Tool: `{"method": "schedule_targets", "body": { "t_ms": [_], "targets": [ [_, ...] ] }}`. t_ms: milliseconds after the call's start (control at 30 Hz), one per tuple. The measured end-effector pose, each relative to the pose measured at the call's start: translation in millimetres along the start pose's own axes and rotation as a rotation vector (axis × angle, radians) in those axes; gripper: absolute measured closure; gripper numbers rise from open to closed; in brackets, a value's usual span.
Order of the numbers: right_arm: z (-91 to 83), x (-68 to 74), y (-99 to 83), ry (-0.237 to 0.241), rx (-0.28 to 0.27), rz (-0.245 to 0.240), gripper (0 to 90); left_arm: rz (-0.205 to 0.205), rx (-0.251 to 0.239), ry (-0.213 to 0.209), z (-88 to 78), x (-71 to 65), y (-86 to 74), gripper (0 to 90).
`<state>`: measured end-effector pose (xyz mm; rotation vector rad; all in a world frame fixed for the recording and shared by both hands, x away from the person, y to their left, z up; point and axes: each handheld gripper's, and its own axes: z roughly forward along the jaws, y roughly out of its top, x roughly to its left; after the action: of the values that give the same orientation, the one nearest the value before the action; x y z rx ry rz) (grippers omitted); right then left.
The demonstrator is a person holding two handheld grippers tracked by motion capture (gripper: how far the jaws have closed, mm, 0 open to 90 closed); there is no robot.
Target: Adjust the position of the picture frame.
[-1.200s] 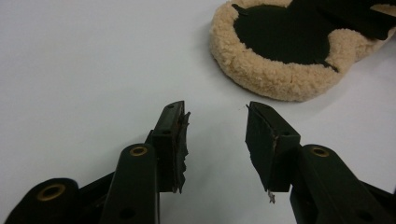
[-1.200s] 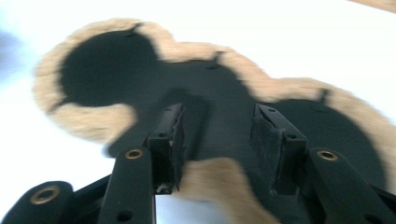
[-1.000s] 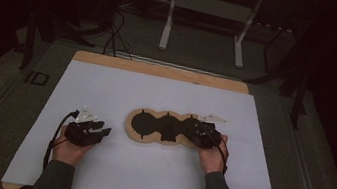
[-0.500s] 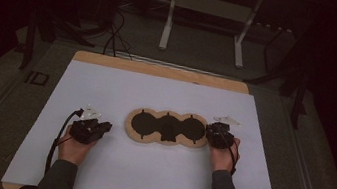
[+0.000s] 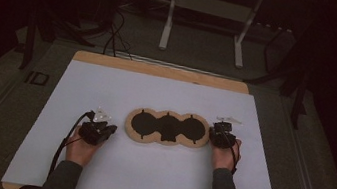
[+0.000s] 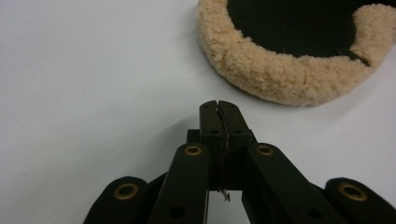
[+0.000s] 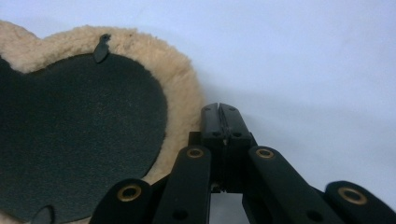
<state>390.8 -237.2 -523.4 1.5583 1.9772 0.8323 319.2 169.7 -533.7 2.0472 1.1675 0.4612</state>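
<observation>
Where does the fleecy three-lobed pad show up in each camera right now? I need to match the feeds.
High view: the fleecy pad lies mid-table between both grippers.
Left gripper view: its tan rim curves across the upper right, apart from the shut jaws.
Right gripper view: it covers the left side, beside the shut jaws.
Shared landmark: the white table cover.

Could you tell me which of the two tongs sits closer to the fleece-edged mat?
The right tongs: its closed tips sit right at the fleece-edged mat, while the left tongs, also closed, has bare table between.

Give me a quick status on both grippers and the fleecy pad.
Left gripper shut, empty. Right gripper shut, beside fleecy pad. Pad flat on white sheet.
</observation>
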Motion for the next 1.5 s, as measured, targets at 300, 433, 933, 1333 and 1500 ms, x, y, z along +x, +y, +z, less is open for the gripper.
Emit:
{"method": "schedule_targets", "body": {
  "t_ms": [300, 433, 933, 1333, 1500],
  "targets": [
    [2.5, 0.5, -0.4, 0.067, 0.015, 0.016, 90.0, -0.052, -0.002, 0.008, 10.1, 5.9, 1.2, 88.9],
    [2.4, 8.5, -1.0, 0.112, 0.017, -0.011, 90.0, -0.063, 0.003, 0.003, 10.3, 9.5, 0.6, 89.0],
    [-4.6, 16.1, -10.0, 0.15, 0.019, -0.023, 90.0, -0.072, 0.015, -0.011, 10.2, 12.7, 0.0, 89.9],
    [-9.2, 20.2, -15.9, 0.127, 0.04, -0.068, 90.0, -0.092, 0.012, -0.024, 9.3, 17.3, -0.1, 85.2],
    [-13.1, 21.4, -14.9, 0.122, 0.046, -0.102, 88.8, -0.103, -0.001, -0.021, 6.7, 18.2, 0.1, 82.9]
  ]
}}
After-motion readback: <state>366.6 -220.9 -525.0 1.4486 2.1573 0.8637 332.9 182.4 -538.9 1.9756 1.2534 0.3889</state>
